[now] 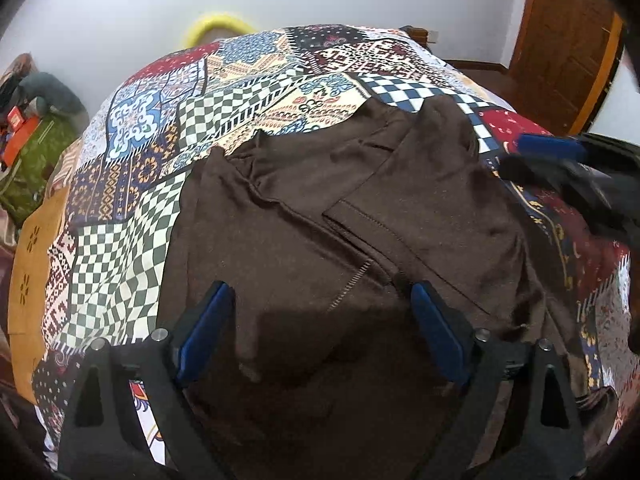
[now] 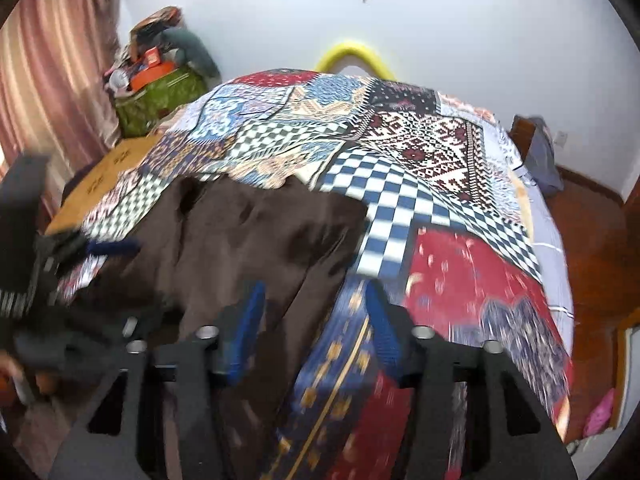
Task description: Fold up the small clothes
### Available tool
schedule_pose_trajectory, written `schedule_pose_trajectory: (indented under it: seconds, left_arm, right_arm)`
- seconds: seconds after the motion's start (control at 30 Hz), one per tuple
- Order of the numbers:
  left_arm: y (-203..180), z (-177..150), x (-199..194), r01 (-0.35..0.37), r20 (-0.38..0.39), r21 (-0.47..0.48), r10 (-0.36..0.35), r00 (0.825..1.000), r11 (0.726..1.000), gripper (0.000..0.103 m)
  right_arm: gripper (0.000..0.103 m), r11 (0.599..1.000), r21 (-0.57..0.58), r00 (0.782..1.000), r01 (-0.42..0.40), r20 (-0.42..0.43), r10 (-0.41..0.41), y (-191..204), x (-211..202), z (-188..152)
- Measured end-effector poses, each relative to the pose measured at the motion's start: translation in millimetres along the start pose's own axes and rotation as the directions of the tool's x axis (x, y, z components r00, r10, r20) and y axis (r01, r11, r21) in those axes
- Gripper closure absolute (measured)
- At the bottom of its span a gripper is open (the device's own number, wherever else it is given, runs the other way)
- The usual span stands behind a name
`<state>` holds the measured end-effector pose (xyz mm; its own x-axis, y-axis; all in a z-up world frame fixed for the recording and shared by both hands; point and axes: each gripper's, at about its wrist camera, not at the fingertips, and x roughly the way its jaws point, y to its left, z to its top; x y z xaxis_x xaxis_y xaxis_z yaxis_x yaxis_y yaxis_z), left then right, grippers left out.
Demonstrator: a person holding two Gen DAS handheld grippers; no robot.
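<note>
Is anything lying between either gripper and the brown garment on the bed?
Nothing visible. The left gripper hangs open right over the brown garment, only cloth between its fingers. The right gripper sits at the garment's edge, over garment and bedspread alone. No other item lies on the cloth.

You have before you one brown garment (image 1: 320,208) on one patchwork bedspread (image 1: 160,160), two grippers, the left gripper (image 1: 320,304) and the right gripper (image 2: 312,304), each with two blue-padded fingers (image 1: 204,328), plus one yellow hoop (image 2: 352,56) and one green bag (image 2: 160,96).
</note>
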<state>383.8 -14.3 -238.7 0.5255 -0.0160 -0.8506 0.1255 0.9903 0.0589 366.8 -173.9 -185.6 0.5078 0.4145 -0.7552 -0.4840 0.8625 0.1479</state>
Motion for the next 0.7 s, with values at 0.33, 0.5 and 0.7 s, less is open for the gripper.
schedule_pose_trajectory:
  seconds: [0.33,0.5,0.7]
  left_arm:
    - [2,-1,4,0.023,0.001,-0.015,-0.023,1.000,1.000,0.010]
    - [-1,-2,5,0.008,0.006,-0.004,-0.008,1.000,1.000,0.010]
    - [7,-2,-15,0.021,0.046,-0.033,-0.020,0.999,0.999,0.011]
  right_arm:
    - [0.097,0.992,0.098,0.995,-0.077,-0.049,0.082,-19,54,32]
    - [0.097,0.999,0.053,0.999,0.003,-0.046,-0.001,-20,56,44]
    - [0.072,0.997,0.073,1.000,0.014,-0.006,-0.013,-18,19,35]
